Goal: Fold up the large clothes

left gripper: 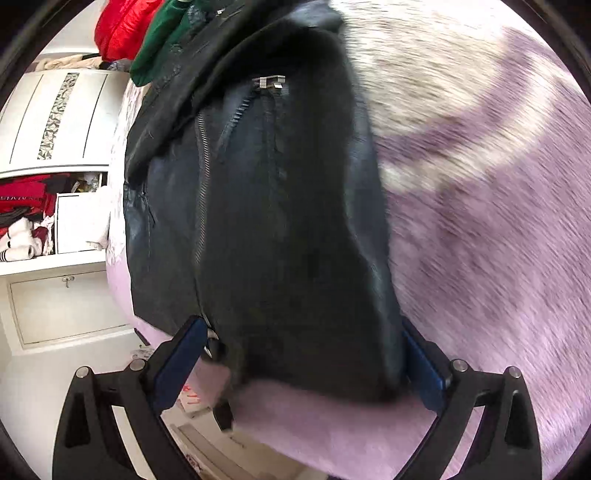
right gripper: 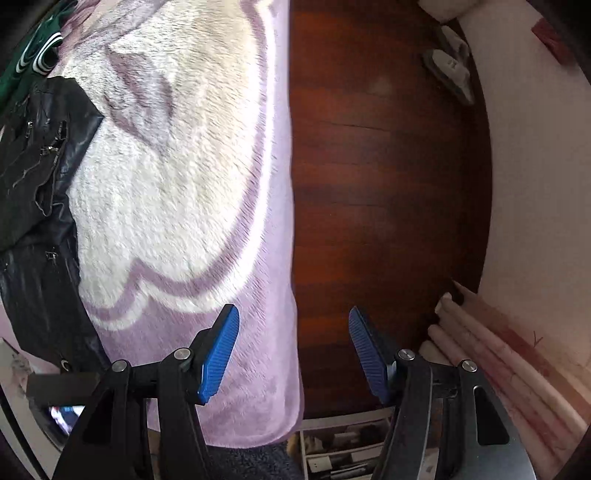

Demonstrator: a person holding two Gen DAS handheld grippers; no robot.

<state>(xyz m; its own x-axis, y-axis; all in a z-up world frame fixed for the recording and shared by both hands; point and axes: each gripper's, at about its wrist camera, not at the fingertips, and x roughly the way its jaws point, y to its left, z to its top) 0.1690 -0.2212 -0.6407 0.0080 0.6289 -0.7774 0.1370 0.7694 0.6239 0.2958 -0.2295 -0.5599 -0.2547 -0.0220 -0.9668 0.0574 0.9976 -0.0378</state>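
A black leather jacket [left gripper: 258, 206] with metal zips lies on a lilac and cream fleece blanket [left gripper: 480, 221]. In the left wrist view my left gripper [left gripper: 303, 365] is wide open, its blue pads either side of the jacket's near end, which fills the gap between them. In the right wrist view the jacket [right gripper: 37, 184] lies at the far left on the blanket [right gripper: 177, 166]. My right gripper [right gripper: 293, 354] is open and empty, hovering over the blanket's edge, away from the jacket.
Red [left gripper: 125, 26] and green [left gripper: 162, 40] garments lie beyond the jacket. A white wardrobe [left gripper: 55, 122] with an open shelf of clothes stands left. Dark wooden floor [right gripper: 388, 184] lies right of the bed, with rolled paper [right gripper: 498, 350] along the wall.
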